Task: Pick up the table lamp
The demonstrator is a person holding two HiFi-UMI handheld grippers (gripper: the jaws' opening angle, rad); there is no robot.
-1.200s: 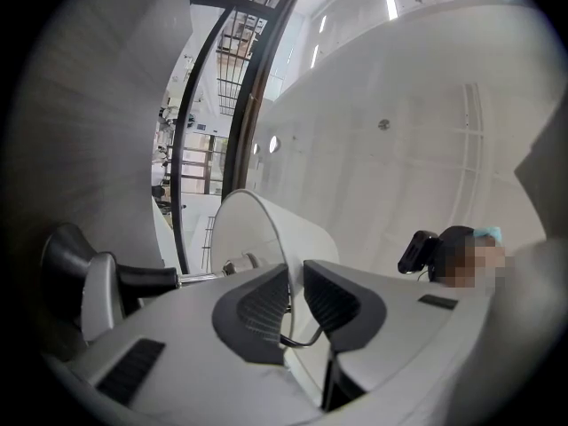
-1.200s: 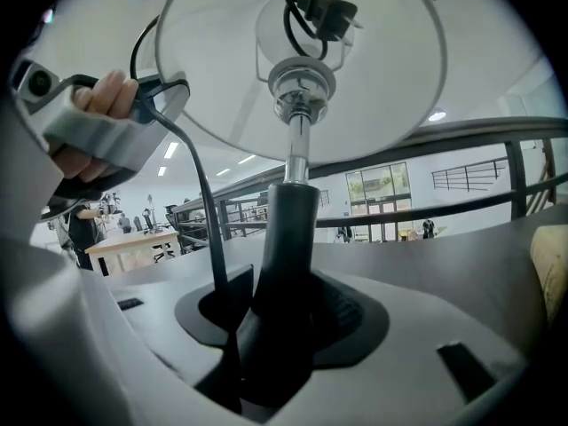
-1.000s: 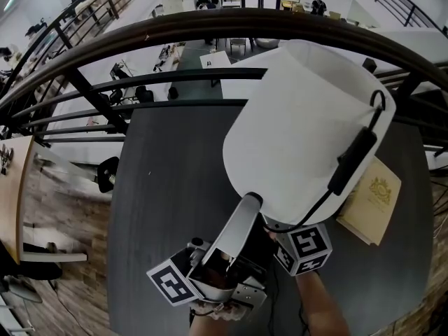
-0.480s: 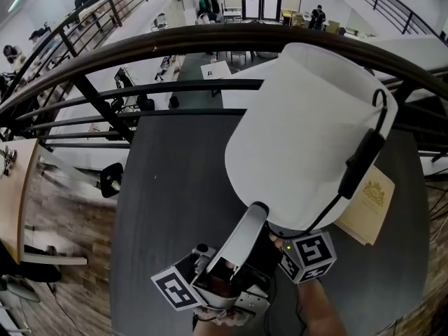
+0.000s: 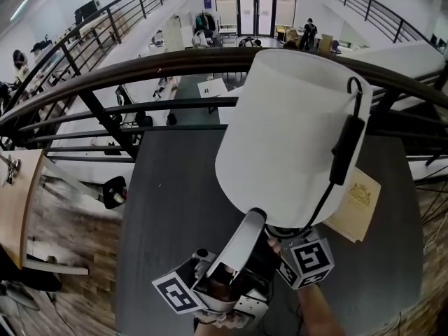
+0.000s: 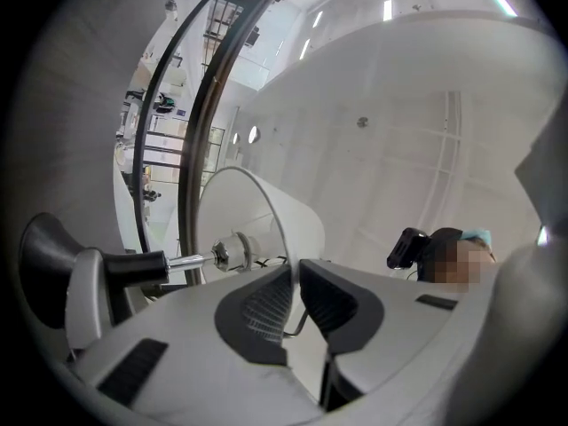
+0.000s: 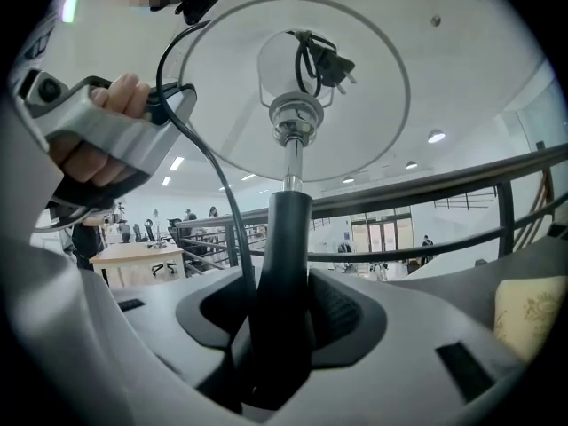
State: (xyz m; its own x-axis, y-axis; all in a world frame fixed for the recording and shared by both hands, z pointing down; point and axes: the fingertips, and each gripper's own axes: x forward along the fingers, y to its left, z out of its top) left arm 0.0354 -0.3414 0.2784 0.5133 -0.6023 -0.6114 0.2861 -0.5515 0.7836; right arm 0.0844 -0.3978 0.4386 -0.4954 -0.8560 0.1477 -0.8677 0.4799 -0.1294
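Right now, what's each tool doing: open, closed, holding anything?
Left tool: jaws closing, pinched on the lower rim of the lampshade.
Right tool: closed on the black lamp stem.

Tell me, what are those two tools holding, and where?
A table lamp. The right tool grips its dark stem; the left tool is closing its jaws on the shade's lower rim.

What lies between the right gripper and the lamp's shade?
The lamp's own dark stem, clamped in the right gripper, then a metal rod up to the shade; the black cord runs alongside. The right gripper view shows it.
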